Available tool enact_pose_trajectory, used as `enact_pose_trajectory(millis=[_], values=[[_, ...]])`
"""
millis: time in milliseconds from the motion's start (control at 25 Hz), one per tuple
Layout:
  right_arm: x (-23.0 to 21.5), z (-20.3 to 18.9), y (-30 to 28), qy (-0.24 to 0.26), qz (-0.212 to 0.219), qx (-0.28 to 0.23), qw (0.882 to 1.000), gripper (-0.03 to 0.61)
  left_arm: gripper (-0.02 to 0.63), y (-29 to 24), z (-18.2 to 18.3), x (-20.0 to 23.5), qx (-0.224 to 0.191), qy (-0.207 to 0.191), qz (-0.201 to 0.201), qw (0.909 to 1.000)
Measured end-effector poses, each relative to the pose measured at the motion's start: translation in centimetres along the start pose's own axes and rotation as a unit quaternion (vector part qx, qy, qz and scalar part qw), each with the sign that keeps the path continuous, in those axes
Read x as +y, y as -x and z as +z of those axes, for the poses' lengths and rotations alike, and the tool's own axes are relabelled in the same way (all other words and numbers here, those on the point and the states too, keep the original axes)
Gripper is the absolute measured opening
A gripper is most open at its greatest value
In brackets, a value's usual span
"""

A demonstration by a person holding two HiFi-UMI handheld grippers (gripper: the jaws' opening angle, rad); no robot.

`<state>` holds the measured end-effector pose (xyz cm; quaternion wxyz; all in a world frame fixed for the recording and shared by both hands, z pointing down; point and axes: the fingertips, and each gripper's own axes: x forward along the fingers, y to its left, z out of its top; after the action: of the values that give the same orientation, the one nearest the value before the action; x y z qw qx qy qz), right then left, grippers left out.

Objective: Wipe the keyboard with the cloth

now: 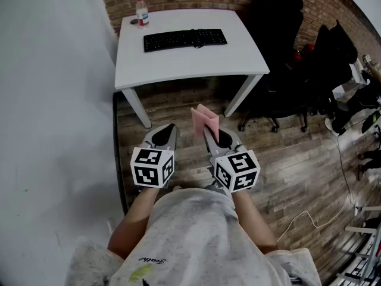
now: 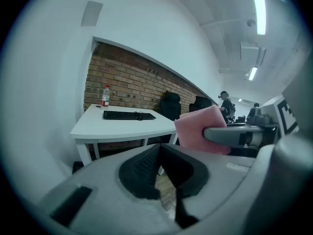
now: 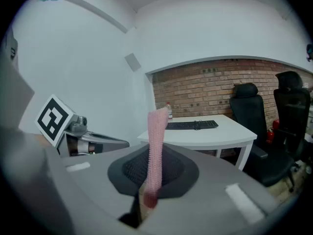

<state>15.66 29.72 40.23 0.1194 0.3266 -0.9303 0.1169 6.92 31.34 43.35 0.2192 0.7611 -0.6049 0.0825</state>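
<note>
Two grippers: both sit low in the head view's lower middle, over the wooden floor (image 1: 297, 159) and well apart from the table (image 1: 178, 64).
Left gripper (image 1: 169, 130): fingers pressed together with nothing between them; it hangs just beside the other gripper, to its left in the frame.
Right gripper (image 1: 209, 131): fingers pinch the lower edge of the cloth (image 1: 205, 119), which is pink and stands upright out of the jaws.
Keyboard (image 1: 185, 39): black, lying flat on the white table at the upper centre of the head view, towards the brick-wall side, well apart from cloth and grippers.
Bottle (image 1: 141, 11): upright at the table's upper left corner, near the keyboard's left end.
Chairs (image 1: 280, 34): black office chairs at the upper right, beside the table.
Done so far: the cloth is in the right gripper's grasp, and the person faces the table.
Left to do: by my judgement, all of the wiping. The cloth has yet to reach the table, so the grippers must come up to it, bring the cloth down onto the keys and draw it along the keyboard.
Progress: very early, a start position rather than any wiping stroke.
</note>
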Motion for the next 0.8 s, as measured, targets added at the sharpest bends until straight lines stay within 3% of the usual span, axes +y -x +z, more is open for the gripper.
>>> enact_pose_trajectory(millis=[440, 800], values=[[-0.4, -0.1, -1.3, -0.014, -0.001, -0.001, 1.0, 0.023, -0.006, -1.0, 0.5, 1.2, 0.0, 0.004, -0.005, 1.0], [-2.7, 0.3, -5.9, -0.015, 0.013, 0.004, 1.0, 0.023, -0.006, -4.6, 1.5, 3.9, 0.006, 0.012, 0.004, 0.9999]])
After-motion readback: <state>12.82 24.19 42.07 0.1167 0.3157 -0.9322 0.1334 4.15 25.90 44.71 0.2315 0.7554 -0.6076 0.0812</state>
